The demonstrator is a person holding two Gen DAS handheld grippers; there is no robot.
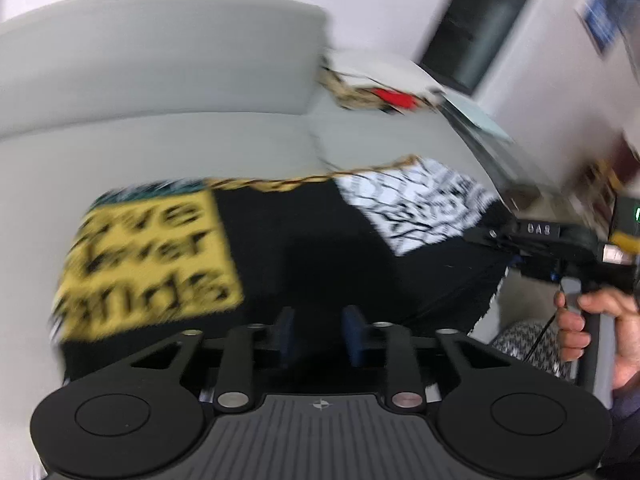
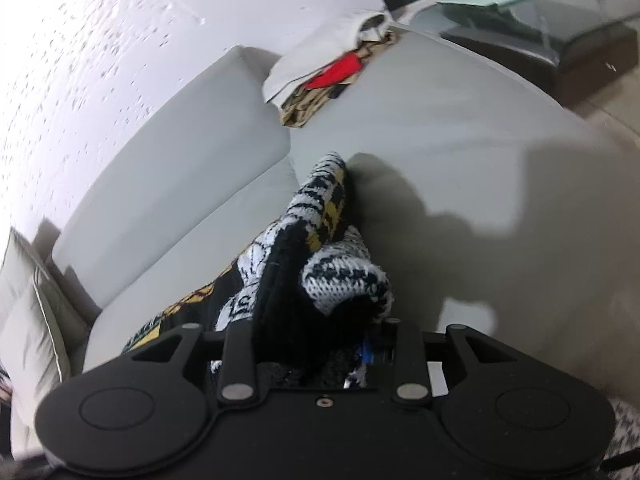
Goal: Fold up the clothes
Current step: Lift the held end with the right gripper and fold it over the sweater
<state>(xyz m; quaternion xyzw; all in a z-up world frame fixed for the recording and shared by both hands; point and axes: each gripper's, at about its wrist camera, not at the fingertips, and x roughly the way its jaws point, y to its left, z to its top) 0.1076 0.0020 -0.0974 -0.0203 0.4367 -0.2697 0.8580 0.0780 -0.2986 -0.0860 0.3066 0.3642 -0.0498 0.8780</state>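
A black knitted sweater (image 1: 312, 248) with a yellow lettered patch (image 1: 152, 264) and a black-and-white patch (image 1: 424, 204) hangs spread over a light grey sofa (image 1: 160, 80). My left gripper (image 1: 318, 332) has its blue fingers close together on the sweater's black lower edge. My right gripper (image 1: 532, 236) shows at the right in the left wrist view, pinching the sweater's far corner. In the right wrist view the bunched sweater (image 2: 320, 256) fills and hides the right gripper (image 2: 352, 344).
A pile of other clothes with a red piece (image 2: 332, 72) lies at the sofa's far end. A dark low table (image 2: 560, 40) stands beyond the sofa. A pale cushion (image 2: 32, 304) rests at the sofa's left end.
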